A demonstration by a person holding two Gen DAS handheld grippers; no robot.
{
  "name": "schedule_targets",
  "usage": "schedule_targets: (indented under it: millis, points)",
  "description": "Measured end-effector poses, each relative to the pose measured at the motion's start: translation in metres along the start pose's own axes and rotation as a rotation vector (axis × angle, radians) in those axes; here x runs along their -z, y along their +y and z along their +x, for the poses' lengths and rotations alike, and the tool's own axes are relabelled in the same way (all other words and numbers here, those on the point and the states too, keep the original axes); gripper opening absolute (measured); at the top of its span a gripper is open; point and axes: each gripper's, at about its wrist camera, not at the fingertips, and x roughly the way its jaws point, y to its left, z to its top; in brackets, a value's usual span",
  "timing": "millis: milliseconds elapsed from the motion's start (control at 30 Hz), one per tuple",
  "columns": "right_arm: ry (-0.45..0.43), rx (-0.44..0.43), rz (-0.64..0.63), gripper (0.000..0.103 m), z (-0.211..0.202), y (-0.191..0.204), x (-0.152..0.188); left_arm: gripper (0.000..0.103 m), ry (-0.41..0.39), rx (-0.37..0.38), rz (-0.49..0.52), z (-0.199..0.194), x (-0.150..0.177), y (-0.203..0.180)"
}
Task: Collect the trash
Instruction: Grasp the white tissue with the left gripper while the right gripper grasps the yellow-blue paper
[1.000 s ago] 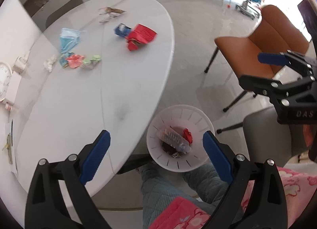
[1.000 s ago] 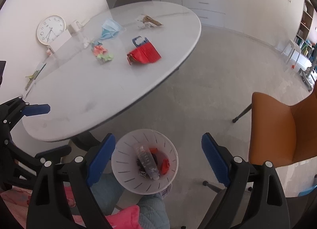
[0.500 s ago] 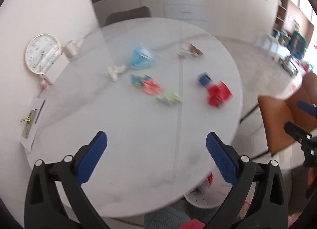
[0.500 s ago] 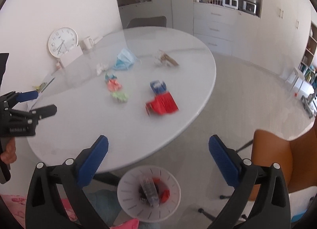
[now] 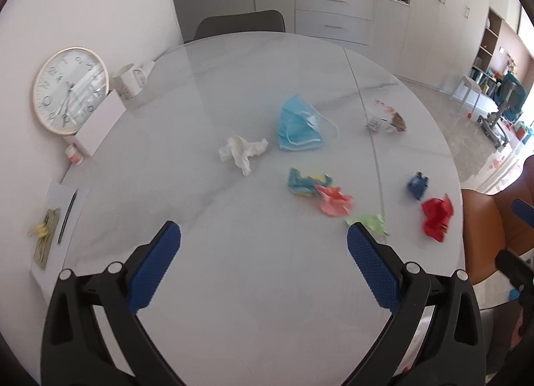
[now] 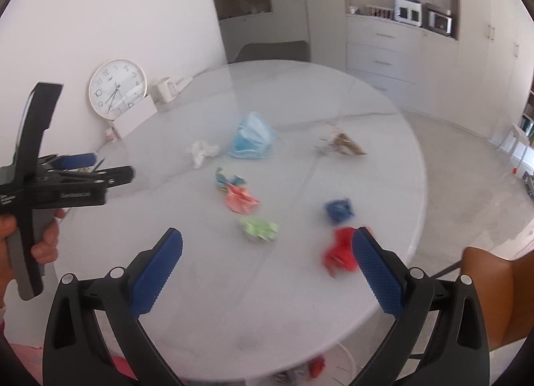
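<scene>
Trash lies scattered across the white table [image 5: 253,286] in the left wrist view: a blue face mask [image 5: 298,129] and white tissue [image 5: 242,150] at centre, pink paper [image 5: 333,201] and red wrapper [image 5: 437,216] toward the right. The left gripper [image 5: 263,269], at the bottom, is spread wide and holds nothing.

Through the right wrist view, the right gripper [image 6: 267,272] is likewise wide apart and empty at the bottom, its right finger overlapping the blurred red wrapper [image 6: 338,251]. Green paper [image 6: 258,229] sits mid-frame.

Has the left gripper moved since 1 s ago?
Yes. The left gripper swung up from the floor bin; it now faces across the white oval table toward the round wall clock.
</scene>
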Motion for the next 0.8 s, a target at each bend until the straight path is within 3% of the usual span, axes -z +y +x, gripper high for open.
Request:
schedule_targets:
  millis: [200,400,633,800]
  points:
    - [0.0,-0.013,-0.025,0.101,0.061,0.027,-0.039,0.096,0.014,0.041,-0.006,0.061,-0.035,0.03]
    - [0.028,-0.011,-0.003,0.101,0.126,0.029,-0.069,0.096,0.035,0.063,-0.048,0.133,-0.067,0.048]
    - [0.089,-0.001,-0.051,0.101,0.198,0.031,-0.073,0.089,0.099,0.055,-0.098,0.205,-0.082,0.054]
    - [0.144,-0.056,-0.085,0.089,0.233,0.038,-0.061,0.082,0.136,0.067,-0.122,0.237,-0.085,0.054]
